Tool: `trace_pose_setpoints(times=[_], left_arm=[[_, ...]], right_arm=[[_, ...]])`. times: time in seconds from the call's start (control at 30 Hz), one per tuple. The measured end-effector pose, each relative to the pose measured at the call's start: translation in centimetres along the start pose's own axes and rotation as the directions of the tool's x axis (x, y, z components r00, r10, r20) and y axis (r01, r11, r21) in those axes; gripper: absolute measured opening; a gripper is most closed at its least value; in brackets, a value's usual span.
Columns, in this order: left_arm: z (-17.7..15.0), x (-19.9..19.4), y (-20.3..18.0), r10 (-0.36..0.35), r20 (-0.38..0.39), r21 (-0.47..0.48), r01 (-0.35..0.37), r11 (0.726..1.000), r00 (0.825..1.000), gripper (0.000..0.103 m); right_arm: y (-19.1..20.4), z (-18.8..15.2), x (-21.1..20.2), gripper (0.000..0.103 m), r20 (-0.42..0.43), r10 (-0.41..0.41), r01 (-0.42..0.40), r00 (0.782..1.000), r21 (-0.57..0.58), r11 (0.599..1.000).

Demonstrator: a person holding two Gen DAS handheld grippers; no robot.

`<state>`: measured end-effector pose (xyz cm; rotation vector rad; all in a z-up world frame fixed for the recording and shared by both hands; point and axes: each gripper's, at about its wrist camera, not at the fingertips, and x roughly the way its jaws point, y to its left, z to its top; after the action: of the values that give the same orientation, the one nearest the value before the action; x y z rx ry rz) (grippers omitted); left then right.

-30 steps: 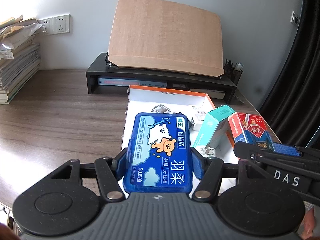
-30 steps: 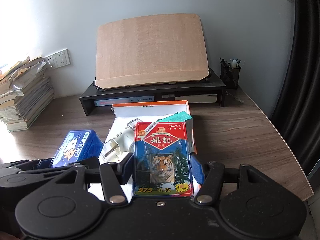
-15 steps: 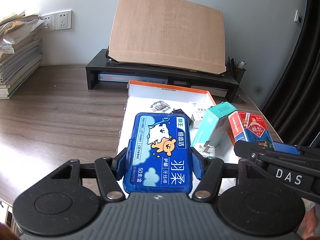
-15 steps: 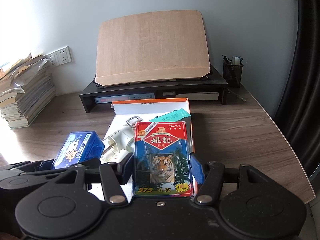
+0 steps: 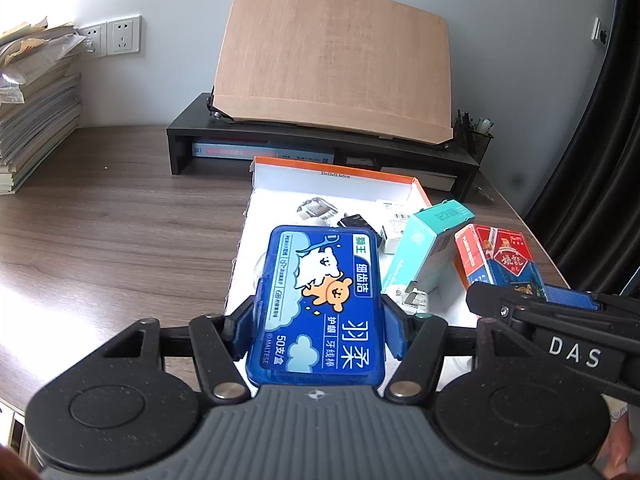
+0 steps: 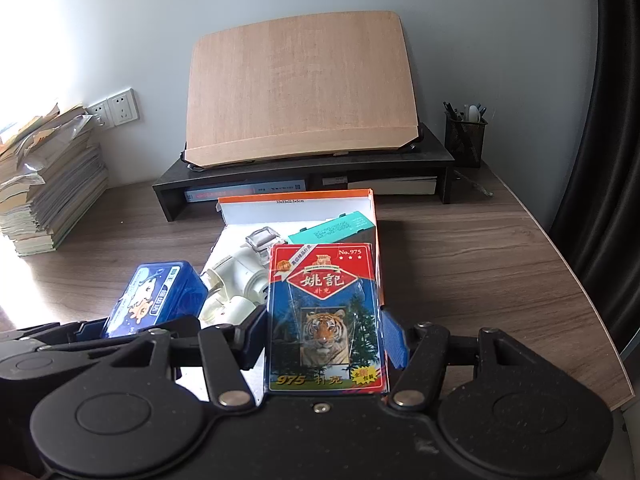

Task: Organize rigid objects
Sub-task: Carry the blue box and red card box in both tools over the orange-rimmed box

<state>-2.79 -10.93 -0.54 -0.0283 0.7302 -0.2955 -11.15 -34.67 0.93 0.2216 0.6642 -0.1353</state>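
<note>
My left gripper [image 5: 318, 330] is shut on a blue floss-pick box [image 5: 320, 304] with a cartoon bear, held over the near left part of a shallow white tray with an orange rim [image 5: 344, 170]. My right gripper [image 6: 326, 340] is shut on a pack of playing cards [image 6: 324, 316] with a tiger on it, above the tray's [image 6: 296, 198] right side. Each held item also shows in the other view: the card pack [image 5: 504, 264] at right, the blue box [image 6: 158, 298] at left. A teal carton [image 5: 430, 246] leans in the tray.
The tray also holds a white plastic device [image 6: 236, 284], a clear square piece [image 6: 262, 240] and small white packets [image 5: 394, 228]. Behind stand a black monitor riser [image 5: 320, 148] with a wooden board [image 5: 332, 72], a mesh pen cup [image 6: 464, 138], and a paper stack [image 5: 32, 104] far left.
Both views have drifted slightly, so the tray and desk sit a little differently in frame. Both grips are unchanged.
</note>
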Motion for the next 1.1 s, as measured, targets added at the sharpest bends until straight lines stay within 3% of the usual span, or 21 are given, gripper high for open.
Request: trace_pose_setpoints(times=[1.1], left_arm=[[-0.2,2.4,0.4,0.002,-0.065,0.007,-0.002,1.000,0.998,0.063]], right_arm=[[-0.2,0.2,1.9,0.071,-0.050,0.002,-0.002,0.999,0.014,1.000]])
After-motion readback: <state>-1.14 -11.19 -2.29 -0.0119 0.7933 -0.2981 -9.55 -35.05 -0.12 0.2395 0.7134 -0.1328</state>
